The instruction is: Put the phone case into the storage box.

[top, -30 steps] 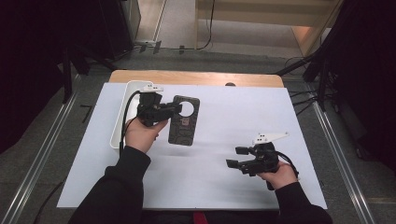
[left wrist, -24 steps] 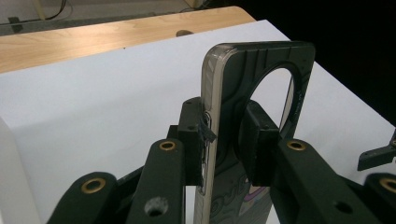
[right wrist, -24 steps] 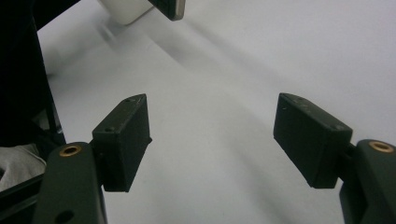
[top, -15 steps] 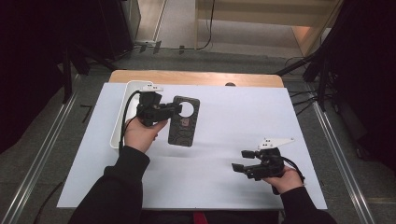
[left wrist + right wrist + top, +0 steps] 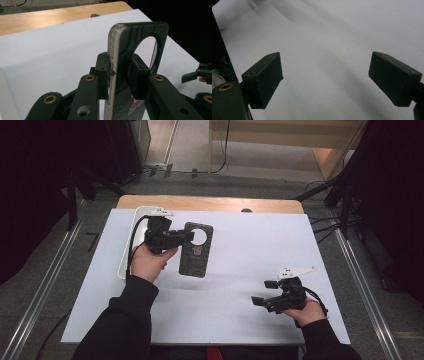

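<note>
High view: left claw (image 5: 189, 237) clamping phone case (image 5: 196, 250) above white sheet (image 5: 240, 250).

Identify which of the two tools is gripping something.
The left tool: its pads clamp the black phone case. The right tool is open over white paper.

Black sleeves, black tongs (image 5: 263, 292) with brass rivets, trailing black cables

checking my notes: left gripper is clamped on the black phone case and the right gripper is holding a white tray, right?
Not quite. The right gripper holds nothing: the right gripper view shows its jaws apart over bare white sheet. The left gripper does clamp the black phone case.
</note>
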Available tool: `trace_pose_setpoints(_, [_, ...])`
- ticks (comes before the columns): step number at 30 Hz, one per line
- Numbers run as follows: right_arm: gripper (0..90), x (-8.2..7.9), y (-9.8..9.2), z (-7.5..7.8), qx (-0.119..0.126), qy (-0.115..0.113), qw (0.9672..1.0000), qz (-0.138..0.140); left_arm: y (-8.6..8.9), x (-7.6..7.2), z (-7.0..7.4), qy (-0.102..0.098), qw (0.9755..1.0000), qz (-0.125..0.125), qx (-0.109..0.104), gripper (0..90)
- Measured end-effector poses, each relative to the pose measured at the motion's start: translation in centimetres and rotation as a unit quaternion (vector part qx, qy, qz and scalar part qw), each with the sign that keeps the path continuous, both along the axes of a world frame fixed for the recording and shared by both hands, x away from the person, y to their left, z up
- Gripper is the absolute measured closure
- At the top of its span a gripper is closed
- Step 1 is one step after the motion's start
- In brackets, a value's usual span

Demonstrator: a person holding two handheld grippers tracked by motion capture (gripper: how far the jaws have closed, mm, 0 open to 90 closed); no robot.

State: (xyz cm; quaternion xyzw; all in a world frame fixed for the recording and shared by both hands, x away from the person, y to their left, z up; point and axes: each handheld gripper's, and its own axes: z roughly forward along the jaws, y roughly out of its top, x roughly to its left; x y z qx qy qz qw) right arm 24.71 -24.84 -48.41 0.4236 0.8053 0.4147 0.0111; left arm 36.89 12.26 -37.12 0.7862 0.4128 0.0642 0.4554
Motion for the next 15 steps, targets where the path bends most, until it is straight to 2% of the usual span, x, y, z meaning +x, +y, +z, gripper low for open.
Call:
trace_pose_setpoints(4, [11.2,0.1,-0.2,-0.1,-0.008,-0.003,0.9999,-0.007,0.4,0.1,0.4,-0.001,1.0000,-0.001,-0.002,72.1])
trace_pose_setpoints(8, [11.5,0.1,-0.2,-0.1,-0.006,-0.005,0.9999,-0.007,1.0,0.2,0.8,-0.002,1.0000,0.000,-0.003,72.2])
trace_pose_setpoints(15, [11.6,0.1,-0.3,-0.1,-0.004,-0.008,0.9999,-0.006,1.8,0.6,1.2,0.010,0.9999,0.008,-0.003,72.1])
